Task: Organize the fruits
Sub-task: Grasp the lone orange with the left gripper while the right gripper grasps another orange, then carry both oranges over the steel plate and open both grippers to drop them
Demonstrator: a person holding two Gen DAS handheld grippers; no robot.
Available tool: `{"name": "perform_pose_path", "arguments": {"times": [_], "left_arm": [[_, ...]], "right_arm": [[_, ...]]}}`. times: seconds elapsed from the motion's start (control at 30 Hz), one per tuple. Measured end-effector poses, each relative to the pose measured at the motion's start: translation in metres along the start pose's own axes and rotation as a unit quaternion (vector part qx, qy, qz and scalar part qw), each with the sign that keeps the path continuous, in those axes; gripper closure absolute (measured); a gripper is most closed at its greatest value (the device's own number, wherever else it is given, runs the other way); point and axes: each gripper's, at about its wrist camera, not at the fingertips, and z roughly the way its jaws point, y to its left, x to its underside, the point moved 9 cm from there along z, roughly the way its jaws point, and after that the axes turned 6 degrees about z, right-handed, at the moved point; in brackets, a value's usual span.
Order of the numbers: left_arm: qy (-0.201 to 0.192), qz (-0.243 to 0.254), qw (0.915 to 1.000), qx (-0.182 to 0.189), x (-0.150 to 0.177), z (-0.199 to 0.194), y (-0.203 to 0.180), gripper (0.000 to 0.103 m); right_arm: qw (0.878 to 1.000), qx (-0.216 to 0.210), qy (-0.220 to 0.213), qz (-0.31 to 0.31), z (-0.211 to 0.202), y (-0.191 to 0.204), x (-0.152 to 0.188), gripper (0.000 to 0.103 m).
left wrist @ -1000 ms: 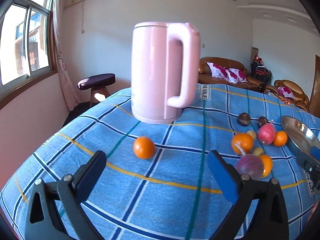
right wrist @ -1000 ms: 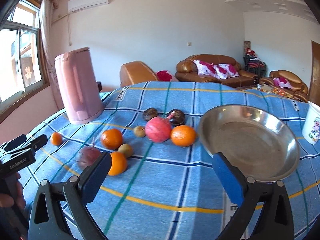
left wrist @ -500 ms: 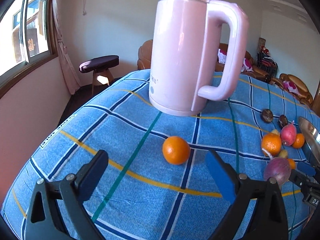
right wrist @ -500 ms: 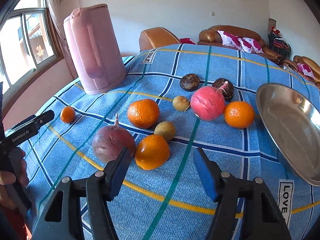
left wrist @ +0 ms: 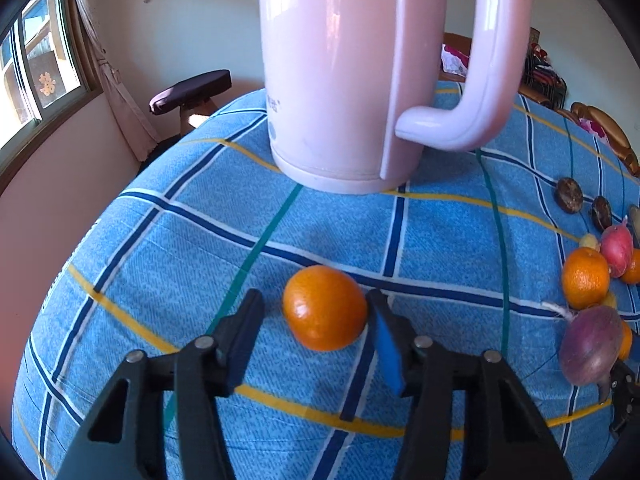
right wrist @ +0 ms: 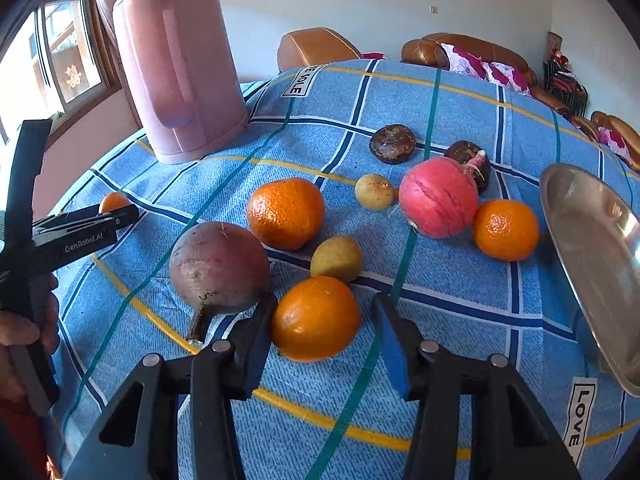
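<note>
Now both jaws have just been closing: the left hand-held gripper (left wrist: 314,322) is bracketing the lone orange (left wrist: 325,307) near the pink kettle (left wrist: 352,76), its right pad touching, while the right hand-held gripper (right wrist: 322,330) is narrowing, not yet clamped, around another orange (right wrist: 316,319), readying both for the metal bowl (right wrist: 592,256).

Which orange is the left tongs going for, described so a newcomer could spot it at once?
Start at the tall pink kettle on the blue checked tablecloth. In front of its base one orange lies by itself, between the fingers of the left tongs. Unlike the other oranges, which lie crowded among mixed produce nearer the steel dish, it has no neighbours.
</note>
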Motion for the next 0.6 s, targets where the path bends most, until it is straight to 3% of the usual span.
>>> {"name": "perform_pose_path", "arguments": {"times": [0.17,0.3,0.43,0.6], "left_arm": [[-0.008,0.022,0.9997,-0.01,-0.004,-0.006,-0.012,0.062],[-0.038,0.037,0.9985,-0.014,-0.009,-0.027,-0.023,0.062],[-0.067,0.018,0.9976,0.002,-0.004,-0.049,-0.031,0.062],[-0.129,0.007,0.9911,0.035,0.001,-0.082,-0.056,0.062]], "right_arm": [[1.0,-0.001,0.0,-0.009,-0.003,-0.001,0.003,0.061],[1.0,-0.025,-0.012,0.009,-0.012,-0.007,0.006,0.061],[0.998,-0.033,-0.042,0.02,-0.027,-0.015,0.004,0.061],[0.995,-0.012,-0.101,0.013,-0.053,-0.025,-0.002,0.061]]}}
